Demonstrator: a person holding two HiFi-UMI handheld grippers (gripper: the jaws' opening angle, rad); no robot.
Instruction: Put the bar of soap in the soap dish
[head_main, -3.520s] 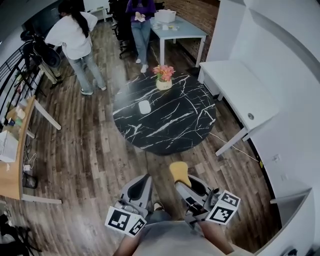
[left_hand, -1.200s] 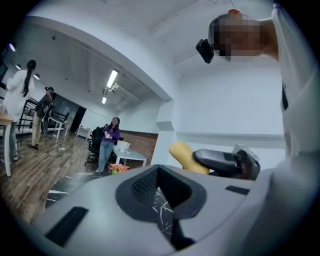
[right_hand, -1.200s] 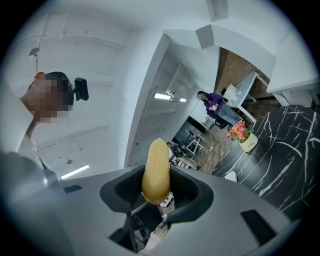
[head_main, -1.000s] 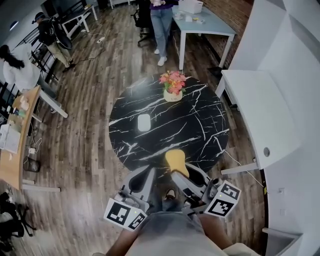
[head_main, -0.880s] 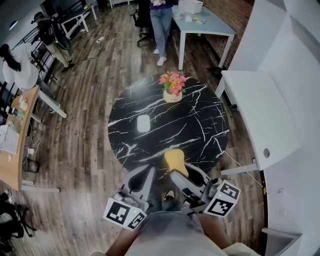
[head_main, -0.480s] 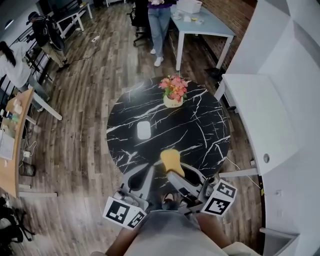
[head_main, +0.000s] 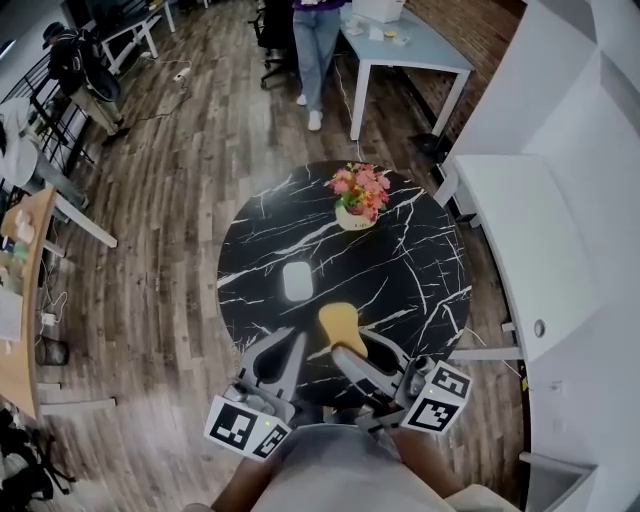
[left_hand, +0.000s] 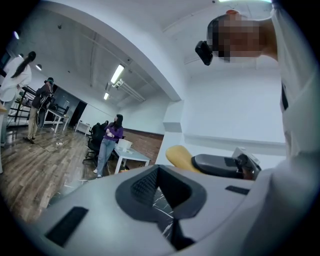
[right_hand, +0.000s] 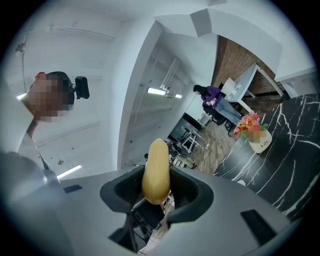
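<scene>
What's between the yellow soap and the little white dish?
Only bare black table shows between the soap and the dish in the head view; the right hand-held gripper holds the soap.

The only lettering stood on the cream flower pot (right_hand: 261, 142) in the right gripper view: one short dark word that looked like "Life", too small to be sure of. The cubes on the left gripper (head_main: 280, 346) and the right gripper (head_main: 346, 346) bore black-and-white square markers, patterns without letters or numbers.
</scene>
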